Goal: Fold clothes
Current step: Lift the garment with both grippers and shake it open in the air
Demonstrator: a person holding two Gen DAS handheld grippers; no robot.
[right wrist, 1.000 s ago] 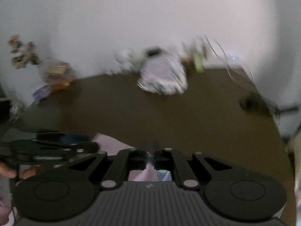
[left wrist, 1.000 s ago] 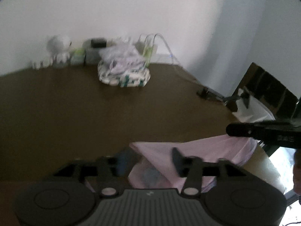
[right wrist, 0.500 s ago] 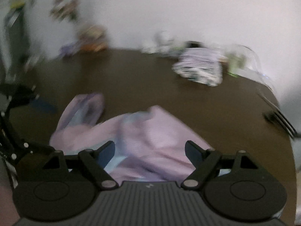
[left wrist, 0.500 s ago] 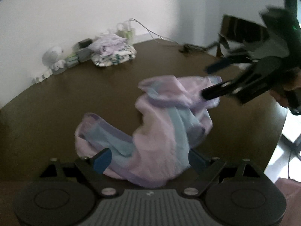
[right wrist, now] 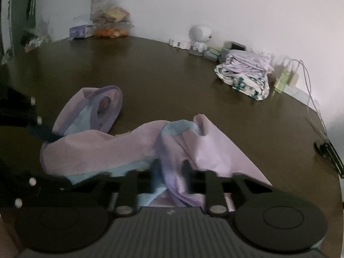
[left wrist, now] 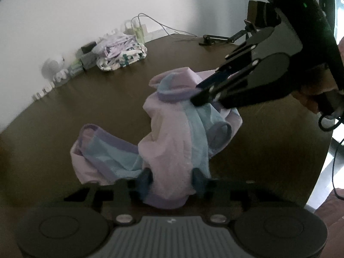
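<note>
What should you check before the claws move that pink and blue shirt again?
1. Left claw has cloth between its fingers: ok, though whether it is pinched tight, cannot tell.
2. Right claw has a bunched fold of the shirt between its fingers: ok; grip strength, cannot tell.
3. Shirt lies flat and spread out: not ok, it is crumpled in a heap.
4. Bare table beyond the shirt to spread it: ok.
5. Folded pile near the wall is apart from the shirt: ok.
6. Cable near the table edge is clear of the shirt: ok.
</note>
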